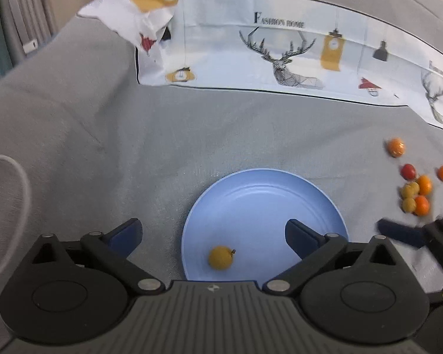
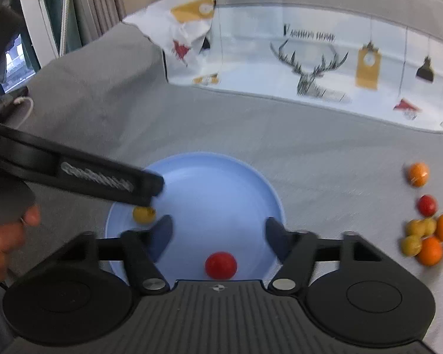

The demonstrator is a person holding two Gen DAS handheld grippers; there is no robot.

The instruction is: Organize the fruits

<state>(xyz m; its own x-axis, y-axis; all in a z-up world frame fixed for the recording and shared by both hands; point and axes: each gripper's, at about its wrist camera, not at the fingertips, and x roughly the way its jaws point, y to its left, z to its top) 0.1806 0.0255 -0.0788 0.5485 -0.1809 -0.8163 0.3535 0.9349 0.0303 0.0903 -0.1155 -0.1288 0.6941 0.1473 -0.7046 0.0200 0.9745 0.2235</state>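
Observation:
A light blue plate (image 1: 265,194) lies on the grey cloth. My left gripper (image 1: 214,230) hangs open over its left part, and a small yellow fruit (image 1: 220,257) rests loose on the plate between the spread fingers, touching neither. In the right wrist view my right gripper (image 2: 219,225) is open above the same plate (image 2: 215,177), with a red fruit (image 2: 220,265) lying free on the plate between its fingers. The yellow fruit (image 2: 143,214) shows under a left gripper finger (image 2: 144,183). Several orange, yellow and red fruits (image 2: 428,236) lie heaped on the cloth to the right of the plate.
A white cloth printed with a deer (image 1: 280,53) lies behind the plate. One orange fruit (image 1: 395,147) sits apart from the heap (image 1: 416,191). A white cable (image 1: 14,177) loops at the far left. A person's hand (image 2: 9,236) holds the left gripper.

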